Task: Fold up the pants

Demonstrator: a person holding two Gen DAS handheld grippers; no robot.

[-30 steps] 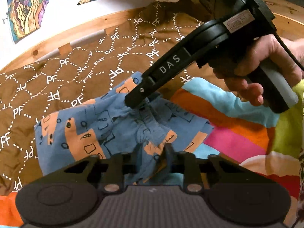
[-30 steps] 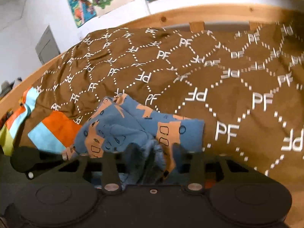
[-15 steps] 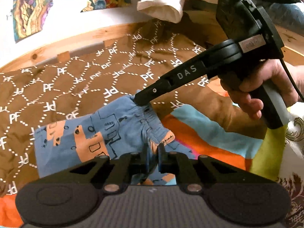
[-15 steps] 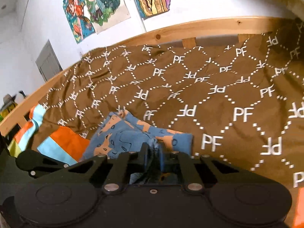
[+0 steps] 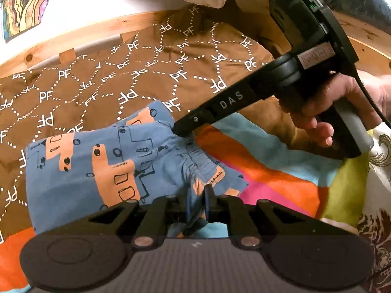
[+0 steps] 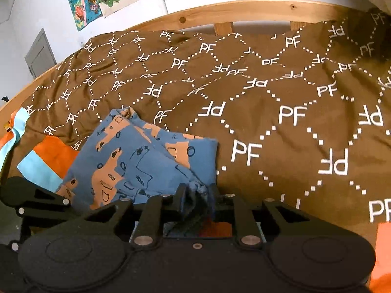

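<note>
I have both claws on the waistband of the pants, one at each end. The pants lie on the bed, mostly on the brown quilt and partly on the striped blanket at the near edge.

A second ago the pants were a bunched heap with the waist crumpled between my claws. Now the cloth lies much flatter and spreads out in a broad blue panel away from the waistband, which is stretched between the two grips.

My left claw has the gathered waistband pinched between its fingers, though its jaws are easing apart a little. In the right wrist view, my right claw has a wad of the blue cloth between its fingers too, and its jaws are also opening; the cloth still fills the gap. From the left wrist view, the right claw's tip sits on the far end of the waistband, with the person's hand around its handle.

I judge the spreading-out step to be about done: the pants look laid flat enough to fold. The far legs still overlap with a ridge in the right view, so the first fold may come out uneven unless I smooth that first.
</note>
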